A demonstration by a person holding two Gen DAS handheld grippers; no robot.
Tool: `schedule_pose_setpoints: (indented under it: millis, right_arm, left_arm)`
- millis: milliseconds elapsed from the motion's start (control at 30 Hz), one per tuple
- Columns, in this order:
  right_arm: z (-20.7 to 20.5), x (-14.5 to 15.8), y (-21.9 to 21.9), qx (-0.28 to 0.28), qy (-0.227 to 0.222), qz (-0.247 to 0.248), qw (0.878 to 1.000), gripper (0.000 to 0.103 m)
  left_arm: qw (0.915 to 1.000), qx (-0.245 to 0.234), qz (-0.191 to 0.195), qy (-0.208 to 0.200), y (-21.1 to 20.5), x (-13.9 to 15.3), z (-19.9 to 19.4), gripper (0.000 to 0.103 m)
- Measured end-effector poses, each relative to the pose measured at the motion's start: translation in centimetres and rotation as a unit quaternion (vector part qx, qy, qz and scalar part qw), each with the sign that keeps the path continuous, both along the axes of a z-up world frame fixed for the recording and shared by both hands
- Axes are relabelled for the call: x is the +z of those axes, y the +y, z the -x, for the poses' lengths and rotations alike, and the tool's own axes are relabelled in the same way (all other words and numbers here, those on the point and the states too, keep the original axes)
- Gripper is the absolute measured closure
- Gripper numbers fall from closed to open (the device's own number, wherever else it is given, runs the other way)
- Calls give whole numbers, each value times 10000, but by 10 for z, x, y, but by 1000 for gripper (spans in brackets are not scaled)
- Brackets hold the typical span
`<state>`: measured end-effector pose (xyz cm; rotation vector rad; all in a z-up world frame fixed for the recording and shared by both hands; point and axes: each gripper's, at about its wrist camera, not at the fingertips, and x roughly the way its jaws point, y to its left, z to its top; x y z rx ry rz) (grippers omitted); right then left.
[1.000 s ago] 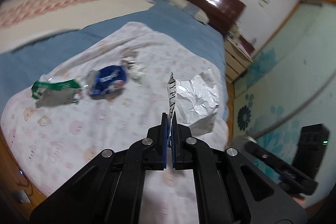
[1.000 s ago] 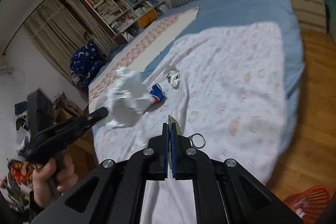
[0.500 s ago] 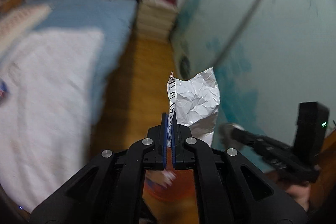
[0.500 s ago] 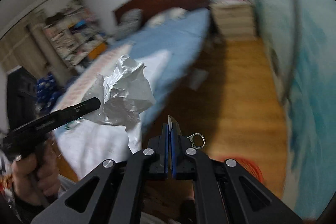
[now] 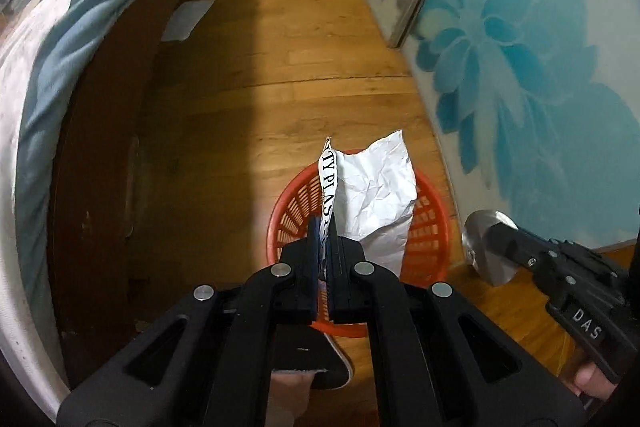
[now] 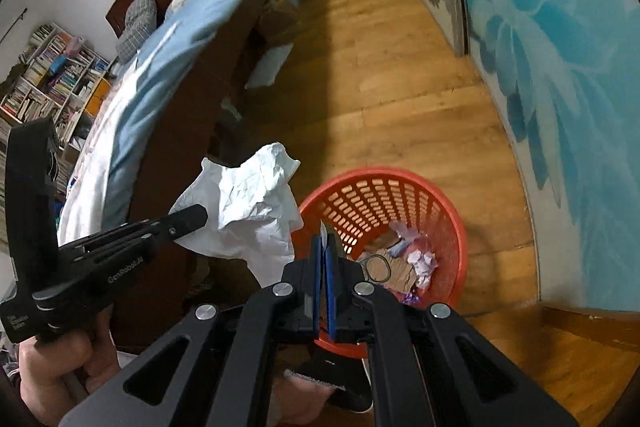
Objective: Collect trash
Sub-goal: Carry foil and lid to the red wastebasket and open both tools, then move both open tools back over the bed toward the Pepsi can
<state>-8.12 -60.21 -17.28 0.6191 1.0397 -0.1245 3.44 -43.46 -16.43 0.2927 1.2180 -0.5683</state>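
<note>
Right wrist view alone shows the red basket (image 6: 452, 227) contents: crumpled scraps and cardboard. Left gripper (image 5: 325, 227) jaws pinch a crumpled foil wrapper (image 5: 376, 195) above the basket (partial print "TY PLAS"). Right gripper (image 6: 324, 247) jaws pinch a thin can lid (image 6: 376, 267) with ring-pull over the basket. Housings read "DAS" and "GenRobot.AI".

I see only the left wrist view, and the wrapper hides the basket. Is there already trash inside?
Observer: Yes. The right wrist view shows paper scraps on the bottom of the basket.
Operator: Is my wrapper above the opening?
Observer: Not quite. The wrapper hangs from the left hand-held gripper and appears mostly left of the rim.
Operator: And the right side?
Observer: The right hand-held gripper is shut on a lid with a ring, above the near rim.
</note>
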Motion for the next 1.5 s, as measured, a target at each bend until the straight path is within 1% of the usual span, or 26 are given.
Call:
schedule_pose_setpoints:
  millis: [100, 167, 267, 367, 567, 667, 700, 733, 767, 800, 833, 867, 900, 933, 1133, 1267, 1300, 1333, 1367, 1400, 1433, 1500]
  right_arm:
    - [-11, -7, 9, 43, 11, 5, 10000, 100]
    - [-16, -10, 9, 44, -13, -20, 10000, 100]
    - [-21, -9, 14, 89, -18, 30, 10000, 100]
    - [-23, -4, 13, 78, 8, 46, 10000, 100]
    - [-23, -1, 15, -10, 93, 125, 9999, 99]
    - [-19, 4, 8, -257, 71, 319, 9991, 96]
    - [-17, 6, 5, -375, 84, 370, 9986, 96]
    - [-14, 8, 1, -469, 74, 344, 9983, 95]
    - [-13, 9, -1, -499, 64, 326, 9982, 91]
    - [-11, 10, -4, -538, 62, 303, 9981, 66]
    - [-9, 11, -5, -559, 37, 257, 9981, 47]
    - [-7, 13, -7, -591, -22, 205, 9980, 33]
    - [-4, 17, -6, -607, -122, 179, 9979, 38]
    - [-4, 17, -5, -559, -109, 201, 9982, 39]
    - [-3, 25, 0, -476, -135, 201, 9986, 39]
    - [-6, 37, 11, -374, -180, 182, 9990, 37]
    - [-7, 43, 16, -328, -228, 185, 9990, 33]
    - [-9, 49, 21, -275, -276, 196, 9990, 30]
    - [-12, 55, 26, -209, -311, 208, 9991, 28]
    - [-18, 63, 35, -87, -351, 241, 9991, 27]
    - [-24, 72, 45, 39, -404, 303, 9987, 27]
    - [-38, 89, 66, 285, -527, 389, 9974, 25]
  left_arm:
    - [9999, -76, 36, -60, -8, 4, -2, 100]
    - [9999, -63, 78, -28, -11, 4, -3, 100]
    - [10000, -42, 54, 72, -12, -4, 0, 100]
    - [10000, -39, 20, 47, -13, -7, 0, 100]
    - [10000, -48, 47, 37, -13, -7, 0, 100]
    - [10000, 71, -53, 0, -10, -5, -2, 99]
    - [9998, 135, -92, -65, -8, -3, -3, 97]
    - [9997, 204, -109, -113, -6, 0, -4, 89]
    - [9996, 249, -91, -135, -5, 4, -5, 81]
    - [9994, 282, -57, -168, -3, 7, -6, 56]
    - [9992, 325, -22, -240, -1, 11, -6, 39]
    - [9988, 375, 40, -324, 2, 16, -6, 38]
    - [9986, 395, 112, -337, 4, 20, -6, 38]
    - [9985, 408, 146, -323, 6, 22, -7, 38]
    - [9971, 591, 389, -282, 23, 39, -9, 38]
    - [9937, 745, 761, -363, 48, 69, -8, 38]
    - [9918, 769, 910, -454, 58, 82, -7, 38]
    - [9891, 786, 1057, -659, 72, 100, -6, 37]
    - [9870, 813, 1117, -816, 81, 111, -6, 35]
    - [9837, 897, 1170, -1030, 96, 125, -7, 28]
    - [9803, 995, 1195, -1221, 111, 137, -9, 23]
    - [9707, 1292, 1167, -1656, 155, 161, -19, 23]
